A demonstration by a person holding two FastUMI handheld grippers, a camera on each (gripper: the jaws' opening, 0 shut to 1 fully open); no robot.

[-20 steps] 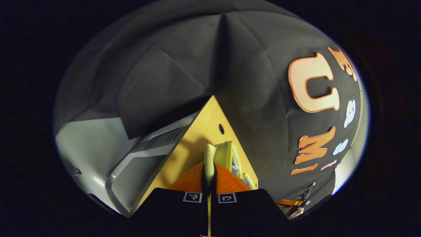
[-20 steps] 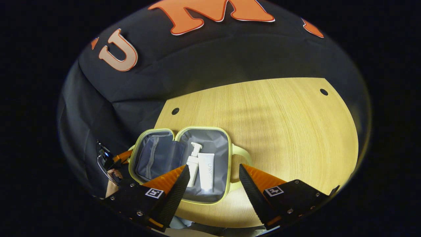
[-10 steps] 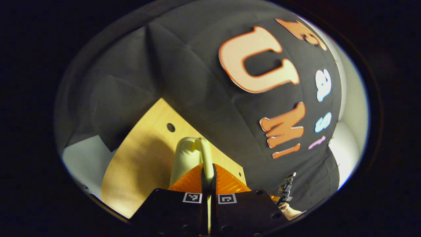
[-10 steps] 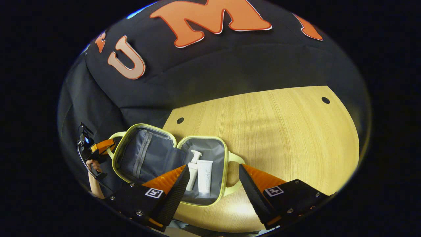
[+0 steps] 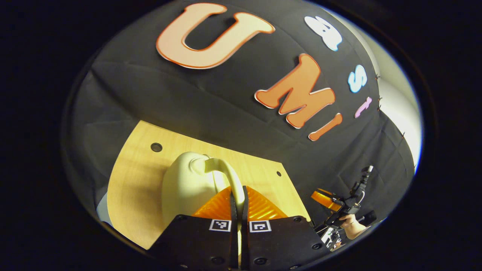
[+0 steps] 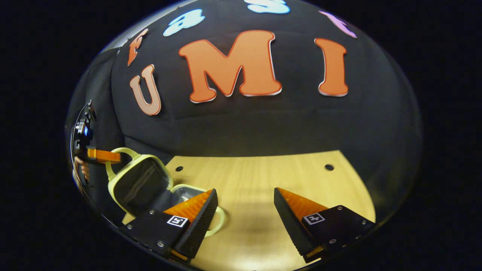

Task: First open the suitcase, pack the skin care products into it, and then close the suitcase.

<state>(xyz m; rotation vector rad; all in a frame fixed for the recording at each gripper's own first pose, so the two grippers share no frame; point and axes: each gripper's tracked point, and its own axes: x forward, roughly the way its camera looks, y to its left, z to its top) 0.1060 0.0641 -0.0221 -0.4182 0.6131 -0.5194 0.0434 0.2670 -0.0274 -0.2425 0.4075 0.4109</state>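
Observation:
The pale yellow-green suitcase point(image 6: 131, 165) lies at the left of the wooden table point(image 6: 256, 180). Its lid stands raised, with the grey lining and zip pocket point(image 6: 140, 183) facing me. My left gripper point(image 6: 103, 155) is shut on the lid's handle point(image 6: 126, 151). In the left gripper view that gripper point(image 5: 238, 190) pinches the thin handle point(image 5: 226, 171), and the lid's smooth outer shell point(image 5: 180, 184) shows behind it. The lower half point(image 6: 183, 190) is mostly hidden by my right finger, and its contents are out of sight. My right gripper point(image 6: 244, 209) hangs open above the table, right of the case.
Small round holes point(image 6: 329, 167) mark the tabletop near its far edge. Black cloth walls close in behind and to the left. In the left gripper view the right gripper point(image 5: 325, 199) and the hand point(image 5: 352, 227) holding it appear at the lower right.
My left gripper has swung the lid up from flat to nearly upright by its handle. The right gripper has tilted up, so the bottle and tube have slipped from sight.

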